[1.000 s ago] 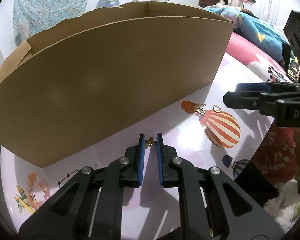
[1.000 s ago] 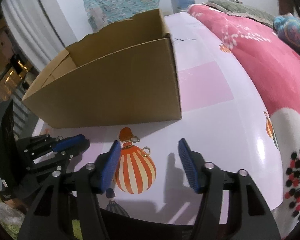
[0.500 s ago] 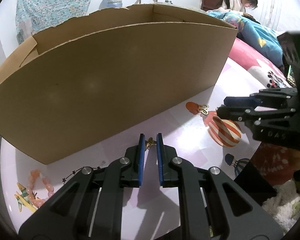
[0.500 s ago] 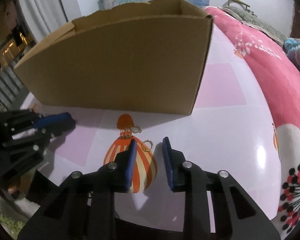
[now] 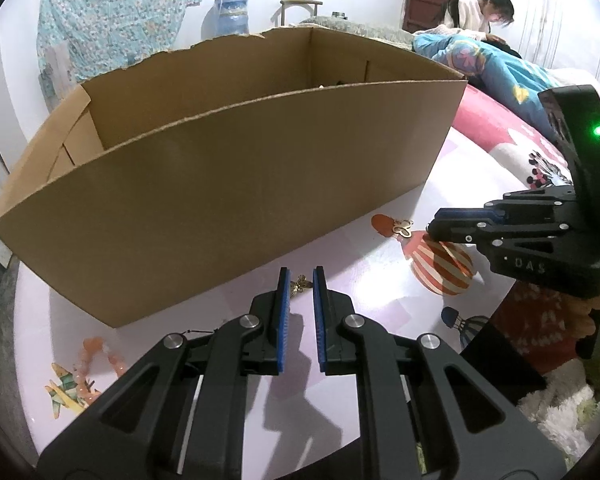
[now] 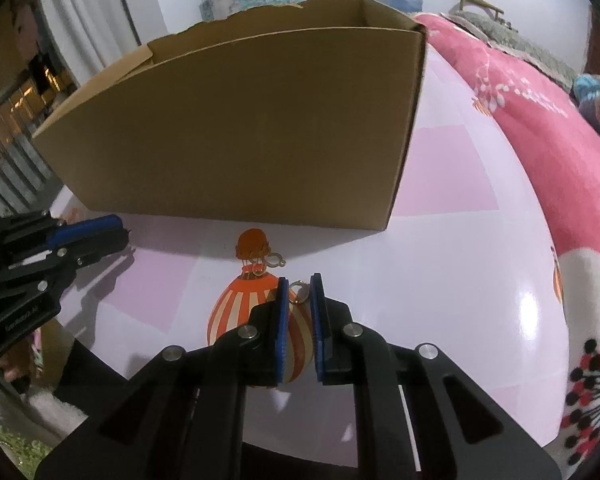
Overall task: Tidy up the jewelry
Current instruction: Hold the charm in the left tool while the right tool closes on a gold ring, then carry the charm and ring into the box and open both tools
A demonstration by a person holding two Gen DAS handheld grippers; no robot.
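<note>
Since the right tongs have just been closing on a thin gold ring at their tips, it could slip off the glossy tablecloth — hard, tiny, smooth. Left tongs pinch a small gold charm, just before the cardboard box.

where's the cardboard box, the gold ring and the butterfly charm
cardboard box (image 6: pixel 236 128), right wrist view, front wall
gold ring (image 6: pixel 300 293), right wrist view, the loop between the pads
butterfly charm (image 5: pixel 403 227), left wrist view, its wings

Cardboard box wall close ahead of both grippers.
</note>
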